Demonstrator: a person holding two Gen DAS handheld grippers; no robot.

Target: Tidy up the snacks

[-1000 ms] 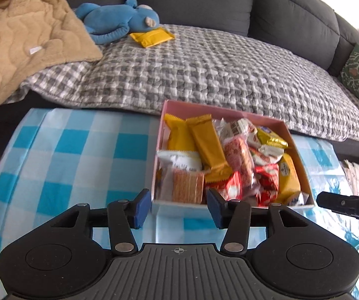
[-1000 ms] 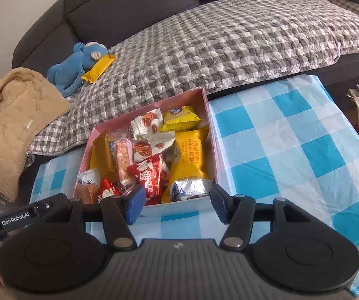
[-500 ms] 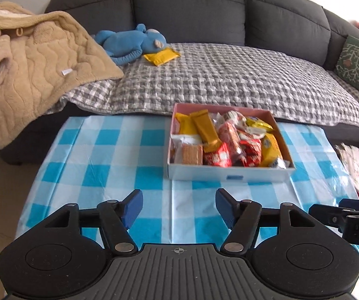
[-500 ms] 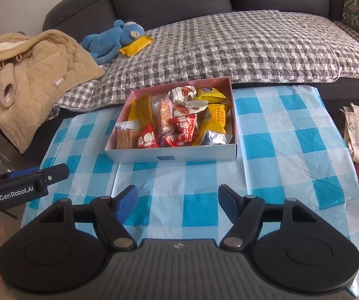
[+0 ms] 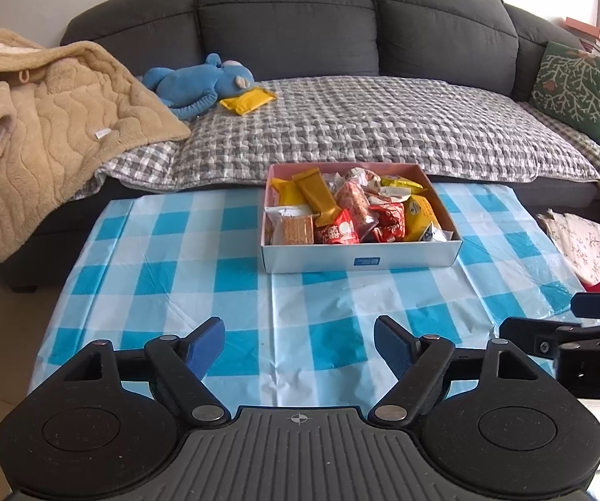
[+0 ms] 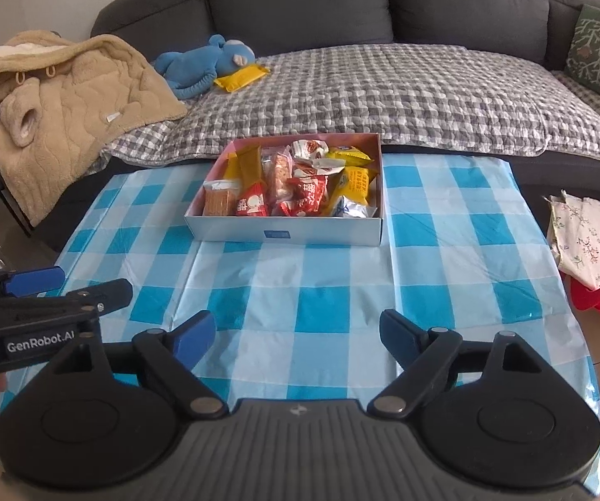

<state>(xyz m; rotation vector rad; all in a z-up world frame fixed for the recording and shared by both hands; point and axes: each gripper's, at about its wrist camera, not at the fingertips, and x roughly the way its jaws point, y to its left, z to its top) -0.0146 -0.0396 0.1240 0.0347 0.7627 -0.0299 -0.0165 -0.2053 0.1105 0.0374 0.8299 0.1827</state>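
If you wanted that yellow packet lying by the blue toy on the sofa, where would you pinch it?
Probably across the narrow width of the yellow packet, coming from above at the end away from the blue toy. It lies flat on the checked cover, its near end clear.

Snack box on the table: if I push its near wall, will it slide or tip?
The snack box is low, wide and packed, so it probably slides rather than tips. The thin tablecloth, already creased, may bunch ahead of it. Its walls look like thin card and may flex.
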